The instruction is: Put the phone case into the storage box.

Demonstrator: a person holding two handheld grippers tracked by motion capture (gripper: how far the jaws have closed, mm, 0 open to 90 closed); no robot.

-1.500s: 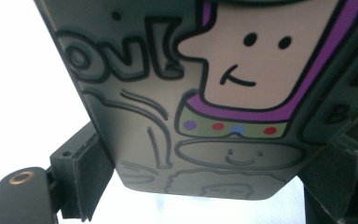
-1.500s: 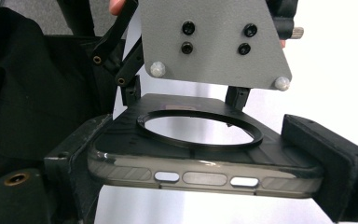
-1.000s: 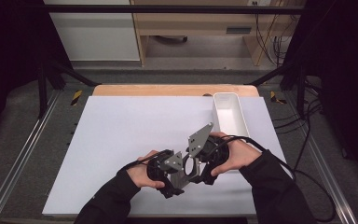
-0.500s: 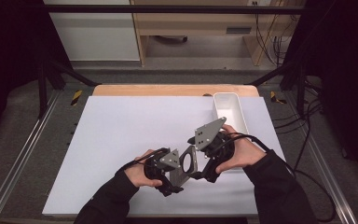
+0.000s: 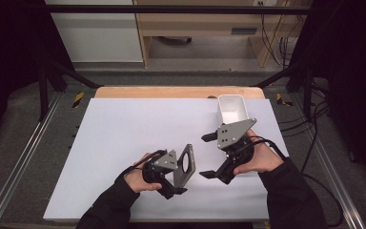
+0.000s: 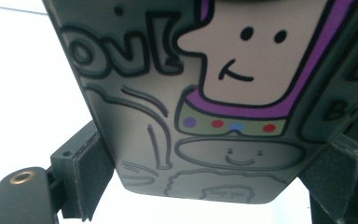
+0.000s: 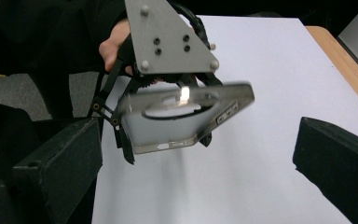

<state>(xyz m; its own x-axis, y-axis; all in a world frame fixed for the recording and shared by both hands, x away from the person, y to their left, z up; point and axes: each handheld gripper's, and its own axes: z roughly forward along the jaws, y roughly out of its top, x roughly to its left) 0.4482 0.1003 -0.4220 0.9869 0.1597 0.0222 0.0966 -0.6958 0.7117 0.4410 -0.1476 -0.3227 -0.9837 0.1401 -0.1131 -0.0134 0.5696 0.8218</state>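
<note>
White worktop (image 5: 124, 143): left tool (image 5: 174, 183) clamps the phone case (image 5: 185, 164); right tool (image 5: 208, 155), jaws wide, must likely regrasp it.

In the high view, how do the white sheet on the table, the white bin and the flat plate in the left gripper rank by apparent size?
1. White sheet, by far the largest.
2. White bin.
3. Flat plate, held in the left gripper; it is tilted, so it may look smaller than it is.

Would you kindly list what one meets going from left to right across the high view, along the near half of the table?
Left tongs → flat grey metal plate with a round hole → right tongs → white rectangular plastic bin.
</note>
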